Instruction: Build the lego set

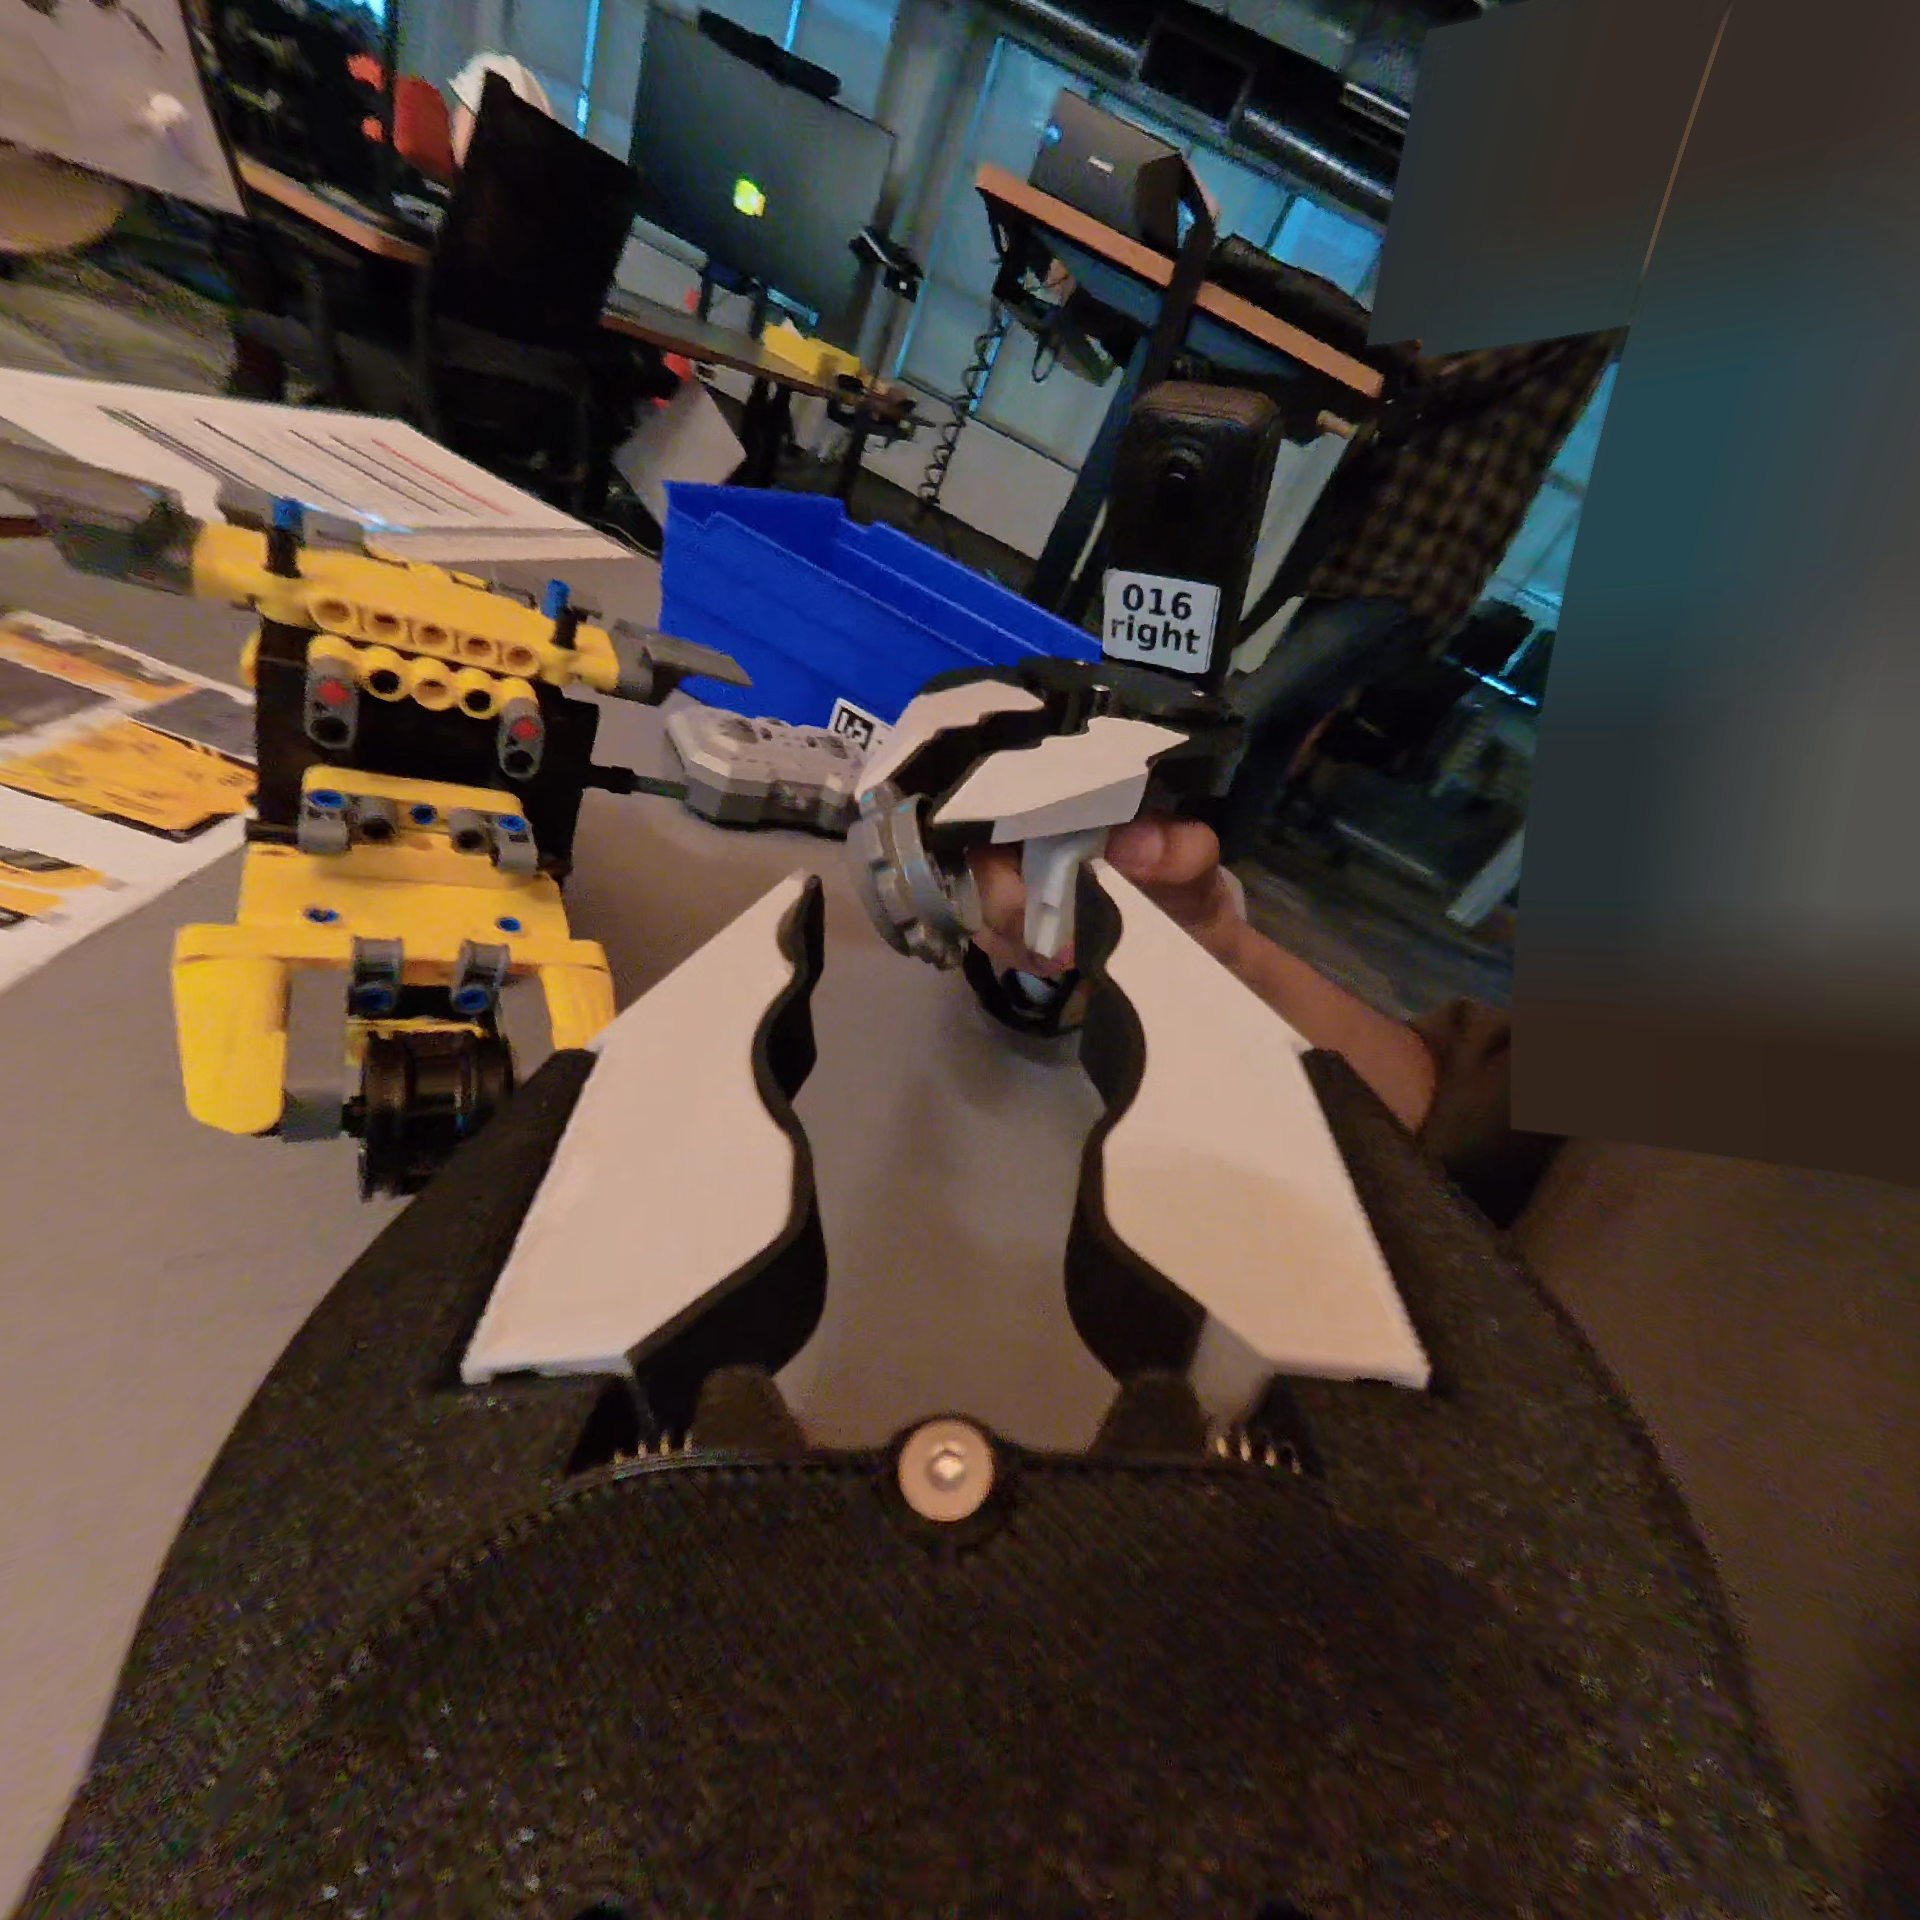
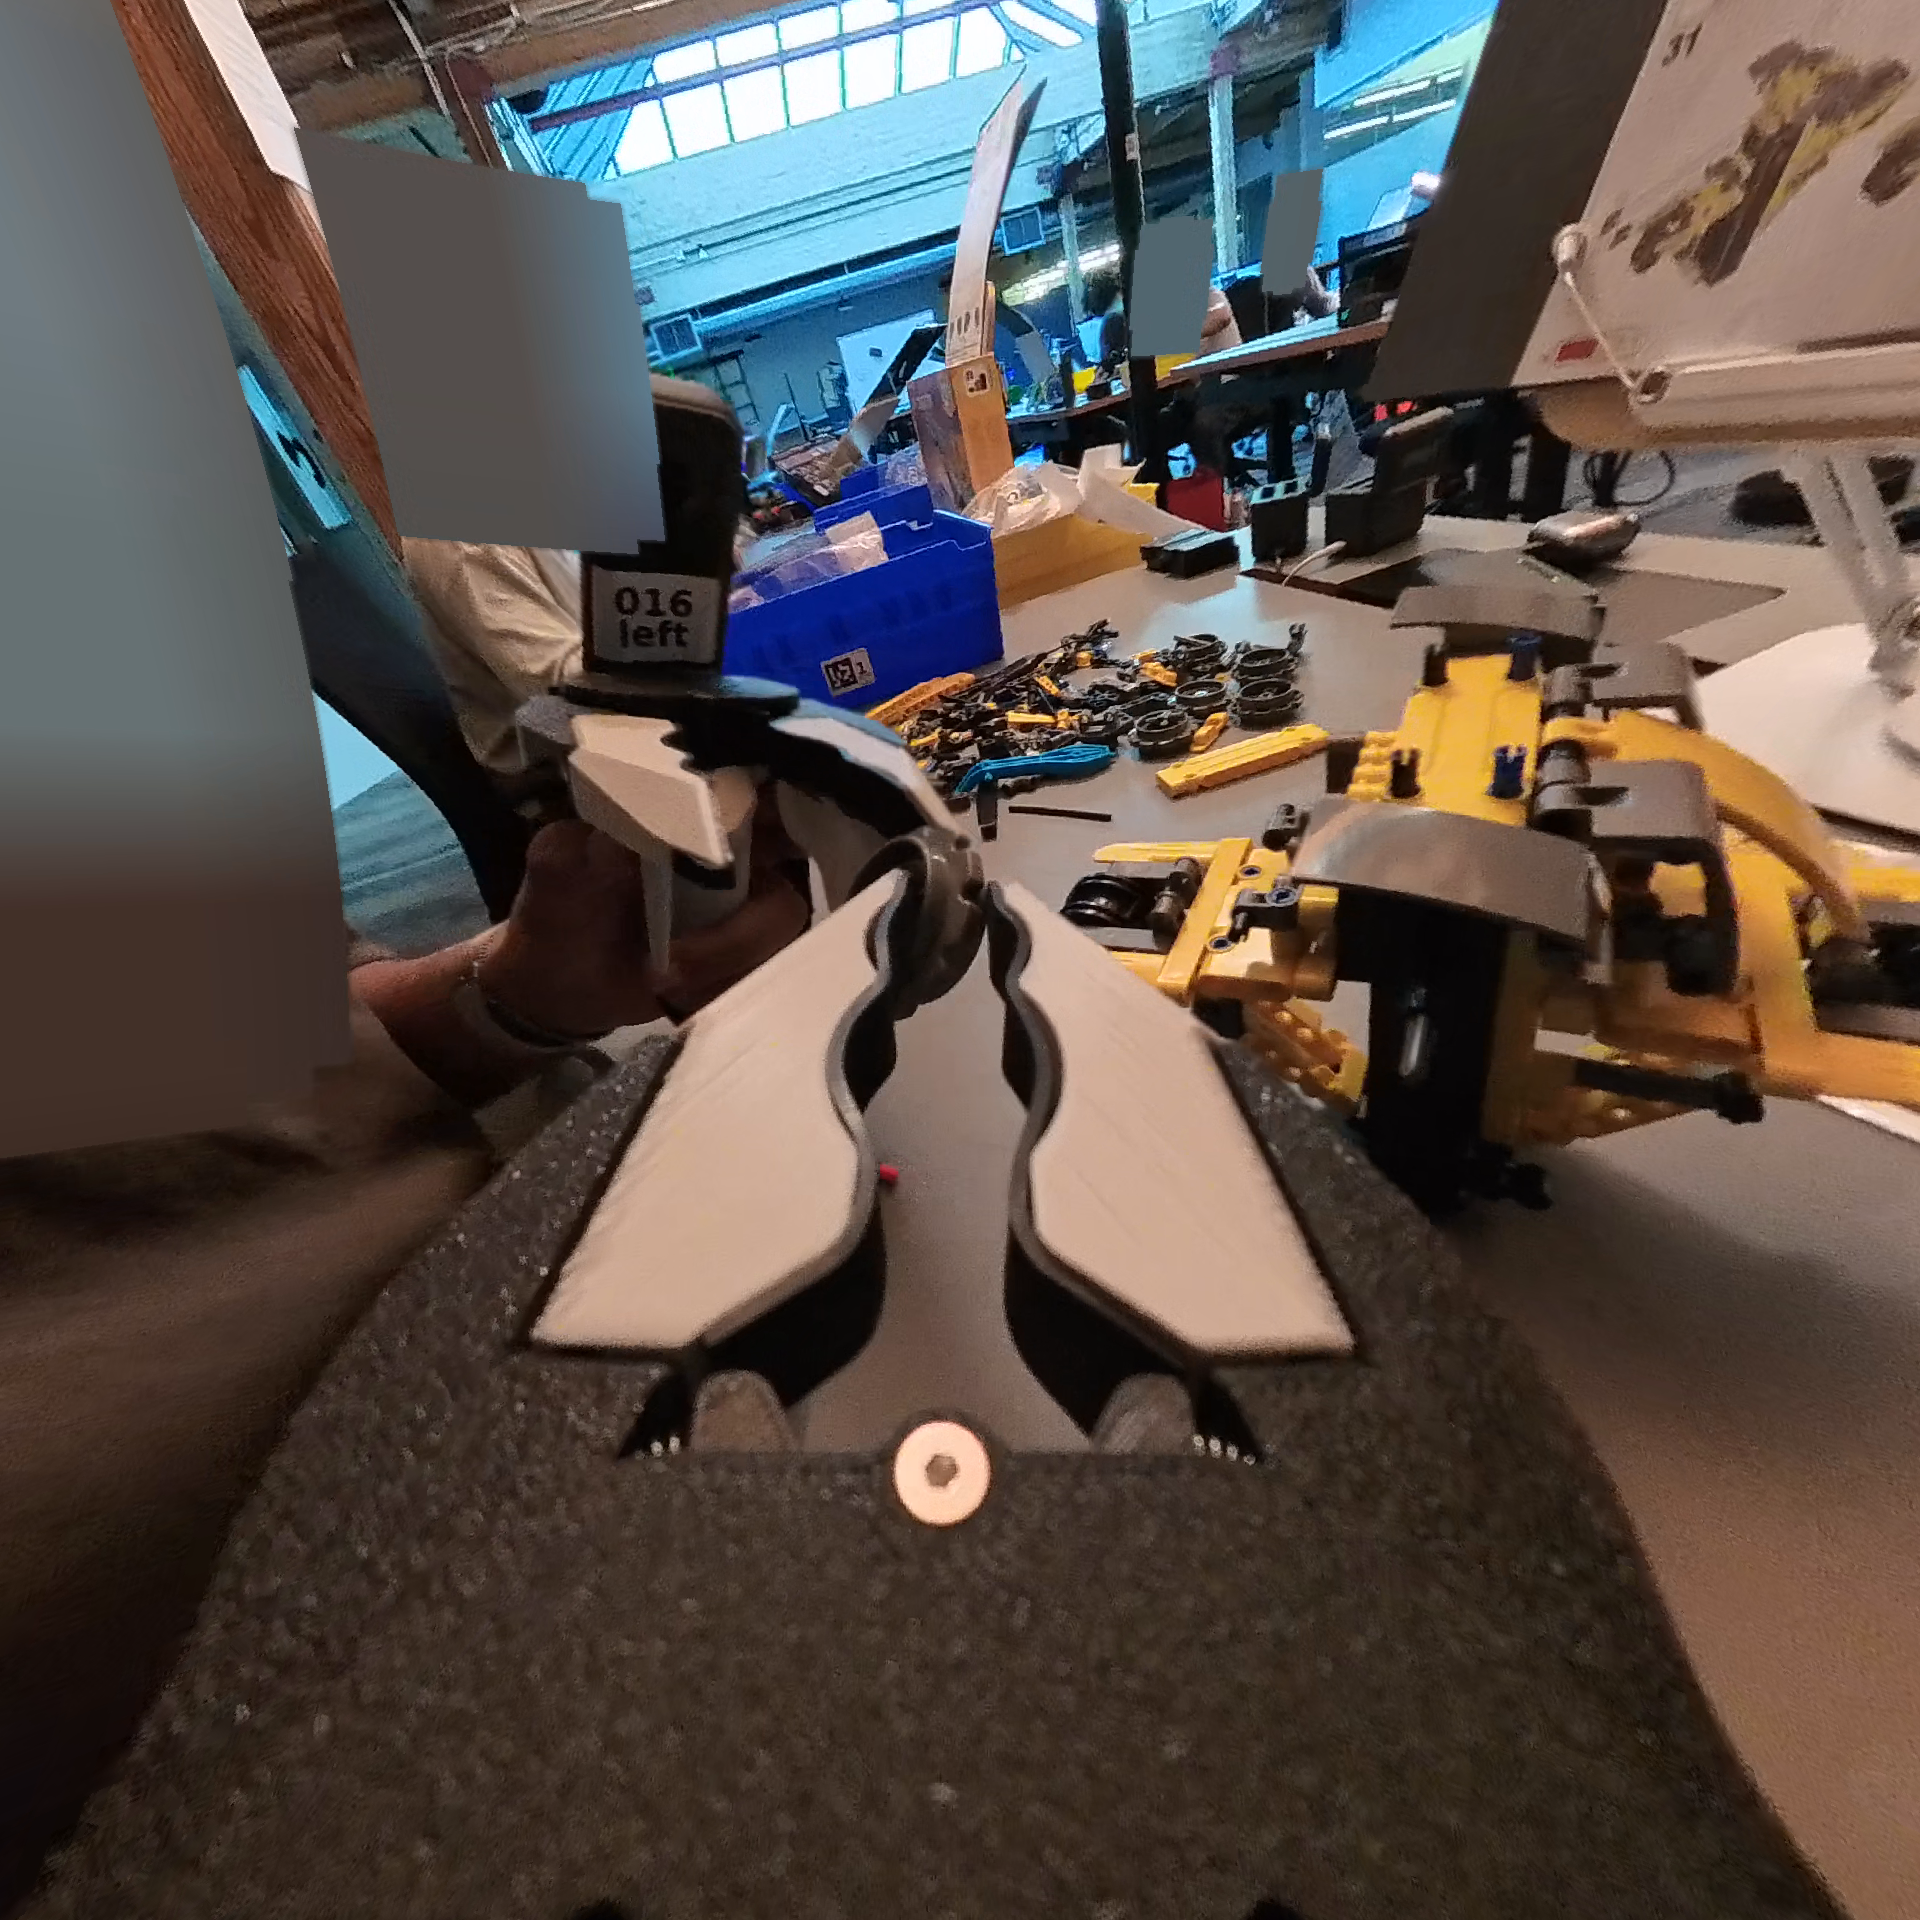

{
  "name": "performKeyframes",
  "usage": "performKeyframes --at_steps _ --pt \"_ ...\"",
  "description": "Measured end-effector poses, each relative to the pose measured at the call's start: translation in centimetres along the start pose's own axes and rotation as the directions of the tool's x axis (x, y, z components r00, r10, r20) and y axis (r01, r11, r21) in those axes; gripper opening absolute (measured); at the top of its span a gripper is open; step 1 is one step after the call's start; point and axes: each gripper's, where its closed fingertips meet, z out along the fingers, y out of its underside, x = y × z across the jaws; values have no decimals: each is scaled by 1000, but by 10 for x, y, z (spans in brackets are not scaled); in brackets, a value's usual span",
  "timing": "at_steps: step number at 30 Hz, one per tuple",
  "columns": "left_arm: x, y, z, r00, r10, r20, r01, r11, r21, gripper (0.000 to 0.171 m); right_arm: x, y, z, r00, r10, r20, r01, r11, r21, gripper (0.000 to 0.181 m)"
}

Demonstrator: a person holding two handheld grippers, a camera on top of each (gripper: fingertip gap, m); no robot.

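From the left wrist view, the left gripper (image 1: 951, 904) hangs over the grey table (image 1: 135, 1195) with its white fingers spread apart and nothing between them. Just past its tips the right gripper (image 1: 894, 821), held in a hand (image 1: 1153, 862), pinches a grey toothed ring (image 1: 904, 883) at its fingertips. To the left stands a yellow and black brick-built vehicle (image 1: 405, 831), with printed instruction sheets (image 1: 104, 748) lying beyond it. Farther back a blue bin (image 1: 831, 603) sits on the table, and a grey battery box (image 1: 758, 769) lies just in front of it. From the right wrist view, the right gripper (image 2: 951, 894) has its fingers drawn close together at the tips, clamped on the same grey toothed ring (image 2: 935, 914), held up above the table (image 2: 1714, 1351). The left gripper (image 2: 831, 790) sits just beyond and to the left, gripped by a hand (image 2: 582, 904); I cannot tell from here how its fingers stand. The yellow vehicle (image 2: 1455, 935) lies to the right, and a heap of loose black and yellow parts (image 2: 1091, 696) is spread behind it, near the blue bin (image 2: 862, 613). An open instruction booklet (image 2: 1714, 208) stands propped at the upper right.
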Motion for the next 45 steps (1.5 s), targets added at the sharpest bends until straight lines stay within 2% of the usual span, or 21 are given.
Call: performKeyframes --at_steps 5,15,19,22,25,29,32,34,39,43,45 --pt "-3 5 1 1000 22 20 -22 999 -26 14 -3 -2 1 1000 -25 17 24 1000 16 12" --pt "-11 4 -2 996 61 72 -59 998 -34 13 2 3 3 1000 -28 -5 28 1000 -1 12" --pt "-15 -5 -8 996 36 85 -38 999 13 13 6 4 5 994 -94 -61 93 996 -14 20" --pt "-25 -9 -14 985 66 159 -70 997 18 13 10 4 5 983 -144 -114 143 989 -23 28" --pt "-31 -11 -19 951 182 249 -181 983 -27 12 11 7 8 987 -114 -109 111 993 -33 32" --pt "-38 -16 -24 840 388 380 -363 921 -139 12 7 4 9 997 -43 -71 43 999 4 33" --pt "-42 -12 -21 788 461 409 -409 888 -212 12 0 -6 6 992 -95 -78 99 993 58 30" --pt "-40 -9 -17 823 416 387 -371 909 -187 12 -2 -8 6 974 -193 -123 200 978 50 28" --pt "-37 -15 -16 935 178 306 -176 984 -34 12 -3 2 13 880 -419 -224 414 907 -75 31" --pt "-35 -16 -16 968 62 243 -70 997 24 12 4 5 17 784 -537 -311 515 843 -156 41" --pt "-36 -14 -14 970 48 238 -55 998 24 12 3 9 20 766 -564 -309 535 826 -178 41"
